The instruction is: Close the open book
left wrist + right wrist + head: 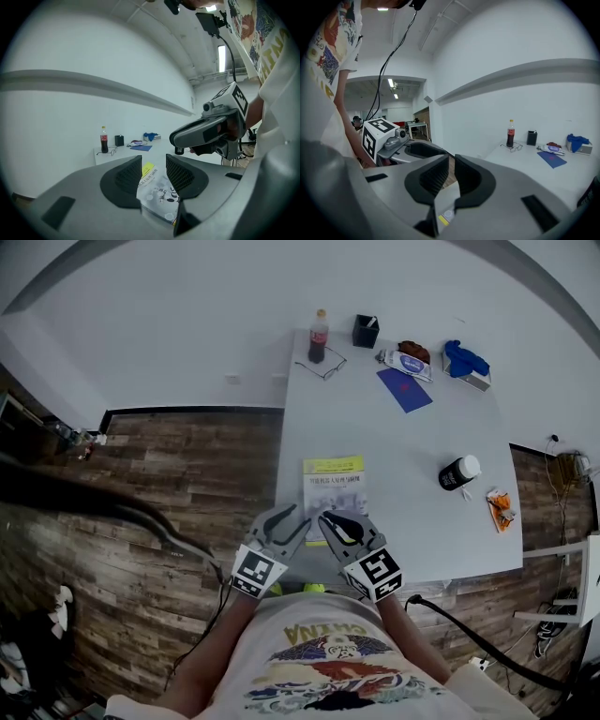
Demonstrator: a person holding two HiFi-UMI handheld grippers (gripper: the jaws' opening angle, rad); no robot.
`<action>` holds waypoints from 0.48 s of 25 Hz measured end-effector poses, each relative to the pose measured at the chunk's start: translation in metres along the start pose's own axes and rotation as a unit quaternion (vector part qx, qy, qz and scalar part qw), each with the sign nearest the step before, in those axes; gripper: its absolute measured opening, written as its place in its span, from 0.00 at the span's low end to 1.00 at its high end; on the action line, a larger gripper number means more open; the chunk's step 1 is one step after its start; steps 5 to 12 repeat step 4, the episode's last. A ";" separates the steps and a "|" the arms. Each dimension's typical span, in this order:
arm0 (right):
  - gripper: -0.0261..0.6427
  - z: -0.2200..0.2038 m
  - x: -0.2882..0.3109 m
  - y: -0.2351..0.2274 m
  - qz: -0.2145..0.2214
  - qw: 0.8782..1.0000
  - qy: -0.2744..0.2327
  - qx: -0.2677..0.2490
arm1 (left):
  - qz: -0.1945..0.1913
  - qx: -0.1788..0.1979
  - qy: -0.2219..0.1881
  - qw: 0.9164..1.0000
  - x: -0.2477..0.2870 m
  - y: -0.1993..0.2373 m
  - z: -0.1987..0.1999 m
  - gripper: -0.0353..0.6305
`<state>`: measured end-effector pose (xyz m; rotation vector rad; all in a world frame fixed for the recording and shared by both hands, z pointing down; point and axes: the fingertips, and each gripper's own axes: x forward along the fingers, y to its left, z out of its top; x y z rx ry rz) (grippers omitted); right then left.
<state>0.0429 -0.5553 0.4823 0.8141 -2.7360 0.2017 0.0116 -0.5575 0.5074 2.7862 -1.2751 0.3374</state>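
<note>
The book (pixel 334 484) lies flat, cover up, near the front edge of the white tabletop (pixel 403 456). Both tools hang over its near end. The left hand-held gripper (pixel 292 518) has its jaws spread, with the cover showing below the gap. Beside it, the right hand-held gripper (pixel 339 521) has jaws only narrowly apart, pinching nothing.

Office-style workspace, possibly a lab: a white table (pixel 403 484) stands on wood-plank flooring (pixel 169 474) against bare white walls (pixel 187 324); strip lights (pixel 392 83) and desks (pixel 415 125) show through a far opening.
</note>
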 end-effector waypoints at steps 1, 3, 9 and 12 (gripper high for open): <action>0.11 0.000 0.001 0.000 0.000 1.000 0.001 0.000 | 0.000 -0.001 0.001 1.000 0.000 0.000 -0.001 0.29; 0.11 0.001 0.003 0.001 -0.002 1.000 0.002 -0.001 | -0.001 0.000 0.004 1.000 -0.002 0.002 -0.002 0.29; 0.11 0.001 0.004 0.002 -0.003 1.000 0.003 -0.002 | -0.001 0.000 0.005 1.000 -0.003 0.002 -0.003 0.29; 0.11 0.001 0.004 0.002 -0.003 1.000 0.003 -0.002 | -0.001 0.000 0.005 1.000 -0.003 0.002 -0.003 0.29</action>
